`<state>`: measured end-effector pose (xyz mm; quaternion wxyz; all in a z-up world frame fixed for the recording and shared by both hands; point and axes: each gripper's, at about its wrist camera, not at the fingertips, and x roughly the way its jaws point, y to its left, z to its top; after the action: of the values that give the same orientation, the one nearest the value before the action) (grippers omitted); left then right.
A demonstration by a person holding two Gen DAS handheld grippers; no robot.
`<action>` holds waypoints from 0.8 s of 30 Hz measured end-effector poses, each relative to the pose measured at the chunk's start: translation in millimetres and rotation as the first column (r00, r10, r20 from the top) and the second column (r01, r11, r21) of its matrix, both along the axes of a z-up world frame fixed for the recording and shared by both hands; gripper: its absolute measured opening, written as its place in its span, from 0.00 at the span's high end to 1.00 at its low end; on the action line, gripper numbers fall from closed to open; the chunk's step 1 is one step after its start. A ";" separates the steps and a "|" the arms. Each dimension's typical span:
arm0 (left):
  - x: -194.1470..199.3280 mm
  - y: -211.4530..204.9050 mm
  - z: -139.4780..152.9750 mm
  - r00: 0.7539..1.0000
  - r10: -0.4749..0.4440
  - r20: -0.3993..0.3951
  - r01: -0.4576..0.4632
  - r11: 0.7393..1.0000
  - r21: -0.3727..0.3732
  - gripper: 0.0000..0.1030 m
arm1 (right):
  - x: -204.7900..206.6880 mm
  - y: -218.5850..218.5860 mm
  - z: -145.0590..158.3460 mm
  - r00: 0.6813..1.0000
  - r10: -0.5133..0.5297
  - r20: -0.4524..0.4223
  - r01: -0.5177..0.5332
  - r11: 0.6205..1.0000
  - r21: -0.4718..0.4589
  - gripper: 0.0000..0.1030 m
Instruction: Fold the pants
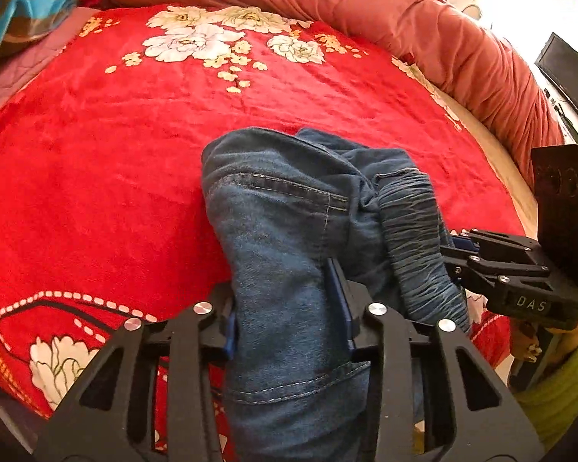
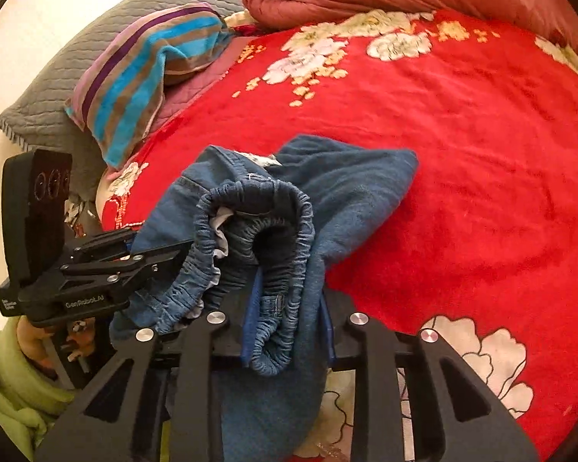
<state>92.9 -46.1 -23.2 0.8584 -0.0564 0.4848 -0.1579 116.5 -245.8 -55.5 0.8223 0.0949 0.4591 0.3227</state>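
A pair of blue jeans [image 1: 281,208] lies bunched on the red flowered blanket [image 1: 115,161]. My left gripper [image 1: 287,308] is shut on a denim fold near a stitched pocket seam, its blue pads pressing both sides. To its right, my right gripper [image 1: 452,246] holds the gathered elastic waistband [image 1: 416,238]. In the right wrist view, the right gripper [image 2: 289,308] is shut on the waistband [image 2: 250,208], which loops open in front of it, with the jeans [image 2: 350,192] spread behind. The left gripper [image 2: 165,254] grips the cloth from the left.
A rolled salmon quilt [image 1: 404,19] runs along the bed's far and right side. A striped towel [image 2: 142,77] over a grey quilted pillow [image 2: 57,77] sits at the far left. A dark screen [image 1: 566,73] stands beyond the bed. A person's green sleeve [image 2: 4,385] shows low left.
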 end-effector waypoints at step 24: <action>53.3 12.4 43.0 0.996 0.028 0.079 -0.028 1.000 0.005 0.77 | 55.2 20.5 42.5 0.991 0.025 0.134 -0.020 0.999 -0.034 0.77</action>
<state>146.2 -33.7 19.8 0.8791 -0.0544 0.4502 -0.1465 171.6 -225.4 -13.0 0.8490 0.0544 0.4089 0.3301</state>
